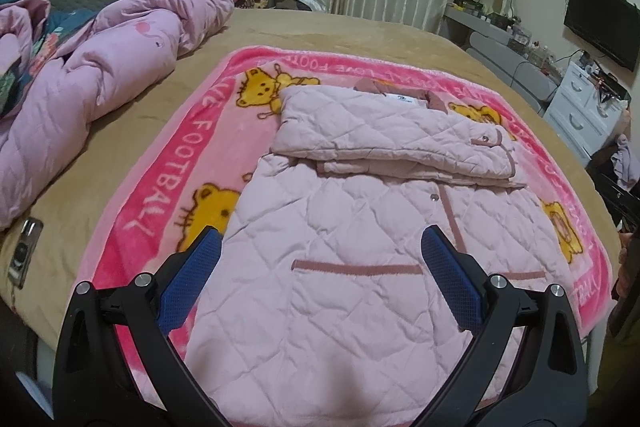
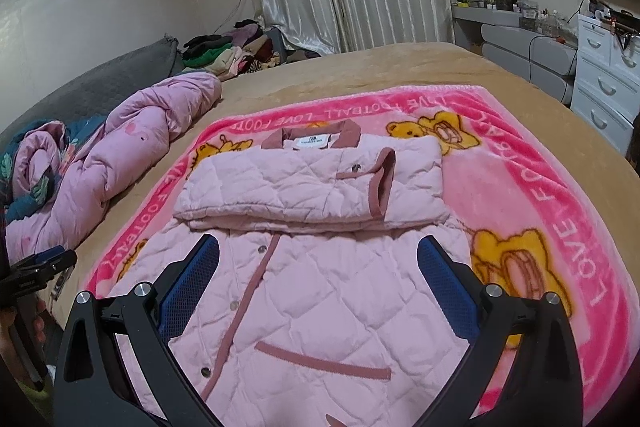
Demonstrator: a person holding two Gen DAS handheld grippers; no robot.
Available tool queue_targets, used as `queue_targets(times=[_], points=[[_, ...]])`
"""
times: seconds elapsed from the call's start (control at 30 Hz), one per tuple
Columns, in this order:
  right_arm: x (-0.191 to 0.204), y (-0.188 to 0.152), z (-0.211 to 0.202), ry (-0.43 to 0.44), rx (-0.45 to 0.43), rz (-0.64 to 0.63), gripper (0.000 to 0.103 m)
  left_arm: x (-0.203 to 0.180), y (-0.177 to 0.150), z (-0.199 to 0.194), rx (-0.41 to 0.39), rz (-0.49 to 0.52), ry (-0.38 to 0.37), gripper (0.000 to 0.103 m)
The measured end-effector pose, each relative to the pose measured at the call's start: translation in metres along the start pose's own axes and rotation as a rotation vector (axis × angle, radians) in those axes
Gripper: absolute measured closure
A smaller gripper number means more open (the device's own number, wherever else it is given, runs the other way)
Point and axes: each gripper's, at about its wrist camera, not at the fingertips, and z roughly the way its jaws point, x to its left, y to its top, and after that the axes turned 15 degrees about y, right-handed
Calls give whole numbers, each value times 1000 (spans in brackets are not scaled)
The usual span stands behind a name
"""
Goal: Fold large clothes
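Observation:
A pale pink quilted jacket [image 1: 340, 267] [image 2: 320, 299] lies front-up on a bright pink bear-print blanket [image 1: 168, 195] [image 2: 540, 195]. Its sleeves [image 1: 392, 135] [image 2: 312, 187] are folded across the chest below the darker pink collar [image 2: 352, 133]. My left gripper [image 1: 322, 239] hovers open over the jacket's lower left part, above a pocket trim line. My right gripper [image 2: 318, 247] hovers open over the lower right part near the snap placket. Neither holds any cloth. The left gripper's body [image 2: 40, 267] shows at the left edge of the right wrist view.
The blanket lies on a tan bed cover [image 1: 320, 31] [image 2: 380, 67]. A crumpled pink duvet [image 1: 88, 79] [image 2: 104, 155] lies at the left. A phone-like device [image 1: 24, 255] rests near the bed's left edge. Piled clothes [image 2: 232, 51], curtains, a TV [image 1: 600, 23] and white drawers [image 2: 604, 79] stand beyond.

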Motion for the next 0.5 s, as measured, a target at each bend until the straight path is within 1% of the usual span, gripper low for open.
queue_targets(times=[0.5], points=[[-4,-20,-6,23,57,-2,4,25,-24,-3,46,-38,59,9]])
